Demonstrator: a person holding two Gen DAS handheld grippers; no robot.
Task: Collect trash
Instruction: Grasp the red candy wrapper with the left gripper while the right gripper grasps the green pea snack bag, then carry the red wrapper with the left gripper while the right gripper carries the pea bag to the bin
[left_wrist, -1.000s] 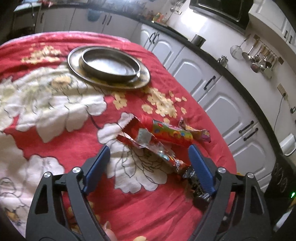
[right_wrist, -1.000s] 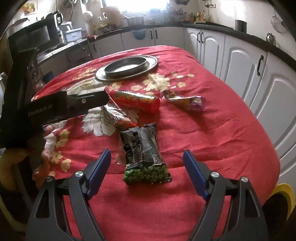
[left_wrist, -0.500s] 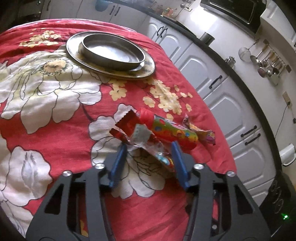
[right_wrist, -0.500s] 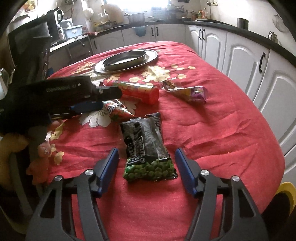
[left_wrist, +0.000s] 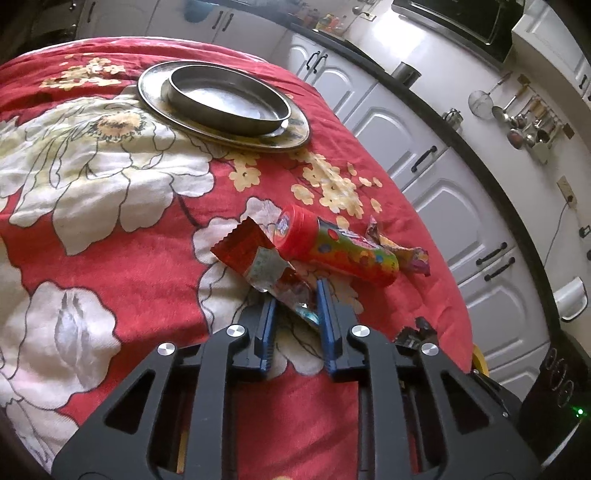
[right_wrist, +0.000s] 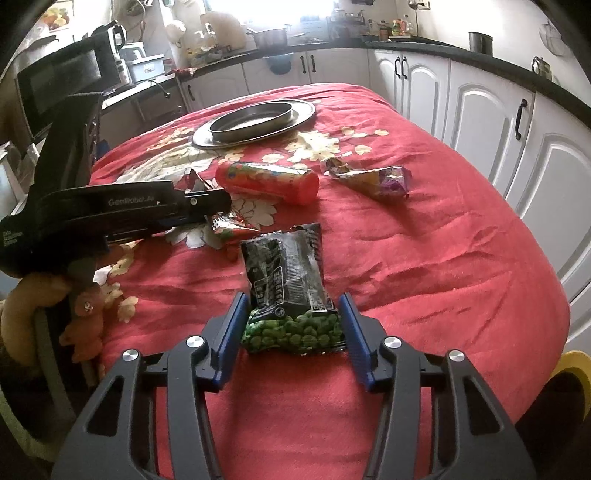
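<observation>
In the left wrist view my left gripper (left_wrist: 295, 304) is closing its jaws on the near end of a crumpled red foil wrapper (left_wrist: 251, 254), and both pads touch it. The right wrist view shows the left gripper (right_wrist: 218, 210) side-on, the wrapper (right_wrist: 231, 225) poking out of its tips. My right gripper (right_wrist: 293, 325) is closing around the green end of a black-and-green pea packet (right_wrist: 286, 273) lying flat, its pads against the packet's two sides. A colourful tube with a red cap (left_wrist: 340, 251) (right_wrist: 266, 181) and a purple-yellow wrapper (left_wrist: 402, 253) (right_wrist: 373, 177) lie beyond.
A round metal tray (left_wrist: 295, 136) (right_wrist: 306, 110) carrying a shallow pan sits at the far side of the red floral tablecloth (right_wrist: 424, 266). White cabinets (right_wrist: 480, 122) run along the right. A yellow rim (right_wrist: 570, 360) shows below the table's right edge. A hand (right_wrist: 83, 325) holds the left gripper.
Both grippers' jaws have narrowed from wide apart. The left pair has come in on the red wrapper's end; the right pair has come in against the pea packet's sides.
</observation>
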